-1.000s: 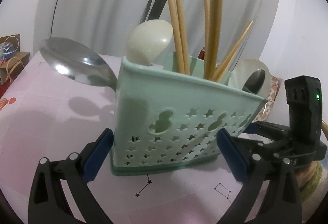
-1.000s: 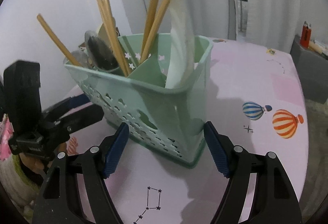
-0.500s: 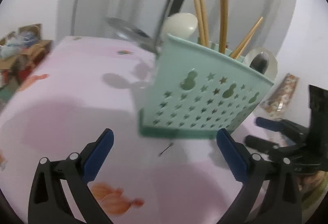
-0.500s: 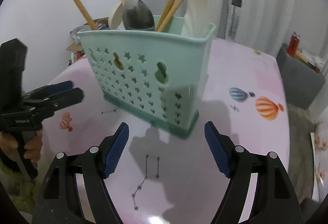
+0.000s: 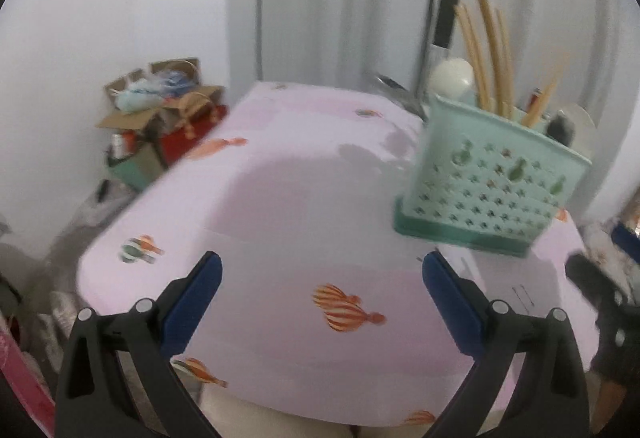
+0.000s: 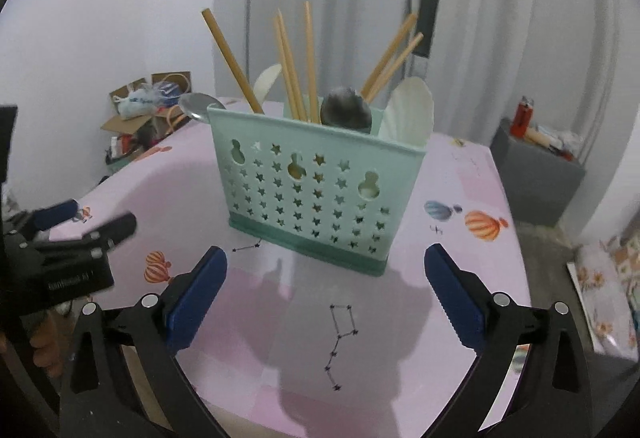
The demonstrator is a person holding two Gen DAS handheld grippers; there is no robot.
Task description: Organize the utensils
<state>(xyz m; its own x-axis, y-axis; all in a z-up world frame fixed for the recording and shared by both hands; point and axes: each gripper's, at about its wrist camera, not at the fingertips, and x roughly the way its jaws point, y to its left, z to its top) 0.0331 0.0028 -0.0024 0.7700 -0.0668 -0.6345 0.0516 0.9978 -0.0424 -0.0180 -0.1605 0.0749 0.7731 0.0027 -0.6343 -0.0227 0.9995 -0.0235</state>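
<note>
Left gripper (image 5: 320, 278), jaws apart, above tablecloth (image 5: 280, 205) (utensil caddy (image 5: 488, 189) right).

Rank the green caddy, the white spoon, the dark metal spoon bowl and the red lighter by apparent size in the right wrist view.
1. Caddy
2. White spoon
3. Metal spoon bowl
4. Lighter, though it stands farther from the camera, so its true size is unsure.

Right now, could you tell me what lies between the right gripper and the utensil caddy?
In the right wrist view, only bare pink tablecloth with a printed constellation separates the right gripper from the utensil caddy.
</note>
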